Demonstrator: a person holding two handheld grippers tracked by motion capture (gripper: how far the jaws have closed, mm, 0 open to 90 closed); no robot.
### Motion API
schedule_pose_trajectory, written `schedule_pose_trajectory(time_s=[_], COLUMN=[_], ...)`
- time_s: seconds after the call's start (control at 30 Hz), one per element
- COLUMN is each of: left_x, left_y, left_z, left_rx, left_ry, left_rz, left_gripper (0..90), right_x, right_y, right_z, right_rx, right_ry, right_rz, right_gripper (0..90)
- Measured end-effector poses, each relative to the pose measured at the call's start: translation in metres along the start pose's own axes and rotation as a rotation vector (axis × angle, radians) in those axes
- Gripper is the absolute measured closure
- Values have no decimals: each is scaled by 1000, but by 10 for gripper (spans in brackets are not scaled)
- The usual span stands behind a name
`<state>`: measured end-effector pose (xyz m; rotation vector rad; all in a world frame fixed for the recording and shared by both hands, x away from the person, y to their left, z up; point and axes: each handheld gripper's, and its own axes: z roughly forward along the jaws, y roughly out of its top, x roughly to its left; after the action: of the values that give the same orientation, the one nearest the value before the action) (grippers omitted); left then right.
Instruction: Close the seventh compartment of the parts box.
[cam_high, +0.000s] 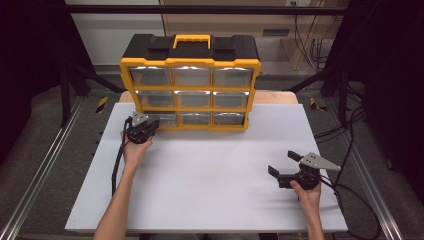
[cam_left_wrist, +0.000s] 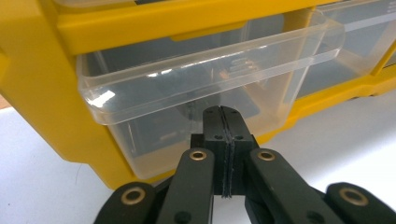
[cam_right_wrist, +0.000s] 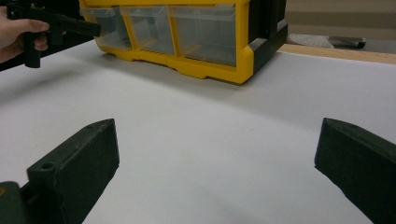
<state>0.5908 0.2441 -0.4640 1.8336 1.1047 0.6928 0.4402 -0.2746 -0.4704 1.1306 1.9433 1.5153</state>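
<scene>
Left tongs (cam_high: 145, 126) — at bottom-left drawer (cam_high: 161, 118)

White table top (cam_high: 210, 170) on a wooden board (cam_high: 280, 97) — cables (cam_high: 350, 125) trailing right, dark floor.

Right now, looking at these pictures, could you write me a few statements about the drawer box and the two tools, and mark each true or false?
1. The left tool is shut, its tips at the bottom-left clear drawer. True.
2. The right tool is shut on a drawer. False: its jaws stand wide open over the bare white table.
3. The yellow organiser has nine clear drawers. True.
4. The organiser lies flat on its back. False: it stands upright, carry handle on top.
</scene>
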Motion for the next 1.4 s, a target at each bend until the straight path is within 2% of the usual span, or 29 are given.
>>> schedule_pose_trajectory(time_s=[0.3, 0.67, 0.93, 1.07, 1.17, 1.33, 1.4], left_x=[3, 4, 3, 3, 3, 0, -3], left_y=[1, 2, 1, 1, 2, 4, 4], left_z=[7, 13, 13, 7, 1, -13, -18], left_rx=[-7, -10, 3, 9, -7, -30, -41], left_ry=[10, 26, 19, 13, -2, -25, -48], left_rz=[-14, -12, -9, -6, -16, -1, -7], left_gripper=[893, 893, 893, 893, 893, 892, 891], right_x=[0, 0, 0, 0, 0, 0, 0], right_y=[0, 0, 0, 0, 0, 0, 1], right_z=[0, -1, -1, -1, -1, -1, -1], right_rx=[1, 0, 2, 1, -1, -1, -2], right_ry=[-2, -1, 1, 1, 1, 0, 3], right_rz=[-1, 1, 2, 3, 4, 5, 5], right_gripper=[6, 6, 6, 6, 6, 5, 6])
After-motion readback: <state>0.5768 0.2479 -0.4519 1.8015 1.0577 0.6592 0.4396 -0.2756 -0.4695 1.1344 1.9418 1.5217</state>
